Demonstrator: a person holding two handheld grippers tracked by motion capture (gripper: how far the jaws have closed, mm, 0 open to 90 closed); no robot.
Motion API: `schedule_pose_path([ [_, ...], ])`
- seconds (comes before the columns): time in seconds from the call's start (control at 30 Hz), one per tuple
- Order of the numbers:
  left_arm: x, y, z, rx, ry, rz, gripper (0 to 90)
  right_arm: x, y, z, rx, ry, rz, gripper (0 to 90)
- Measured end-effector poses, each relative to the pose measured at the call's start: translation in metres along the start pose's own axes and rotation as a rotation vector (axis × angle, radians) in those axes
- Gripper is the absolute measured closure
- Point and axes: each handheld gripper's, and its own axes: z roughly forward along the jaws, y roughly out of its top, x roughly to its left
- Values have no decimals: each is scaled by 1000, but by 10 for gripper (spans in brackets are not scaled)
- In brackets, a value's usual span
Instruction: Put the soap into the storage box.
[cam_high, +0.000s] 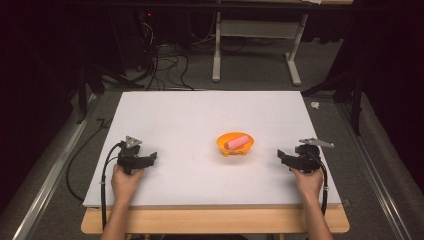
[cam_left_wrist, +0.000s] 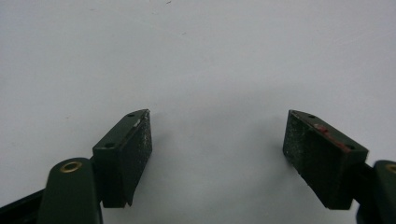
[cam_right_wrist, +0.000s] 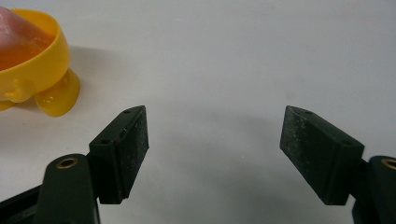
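Your left gripper (cam_high: 150, 159) rests on the white board (cam_high: 200, 115), jaws apart, gripping nothing. The orange bowl (cam_high: 235, 145) sits mid-board, a pink cylinder (cam_high: 237, 142) lying inside. Your right gripper (cam_high: 283, 156) sits near it, jaws spread and empty.

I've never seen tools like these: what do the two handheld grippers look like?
Each gripper, left and right, is black, with two flat jaws faced by rough dark pads, brass rivets, a grey triangular plate on top and a trailing black cable. The forearms are bare.
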Motion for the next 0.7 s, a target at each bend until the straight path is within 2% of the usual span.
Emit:
schedule_pose_path([
  [0.4, 0, 0, 0, 1, 0, 1, 243, 6, -7, 13, 22, -41, -29, 248],
  [0.7, 0, 0, 0, 0, 0, 1, 243, 7, -11, 19, 37, -52, -47, 248],
])
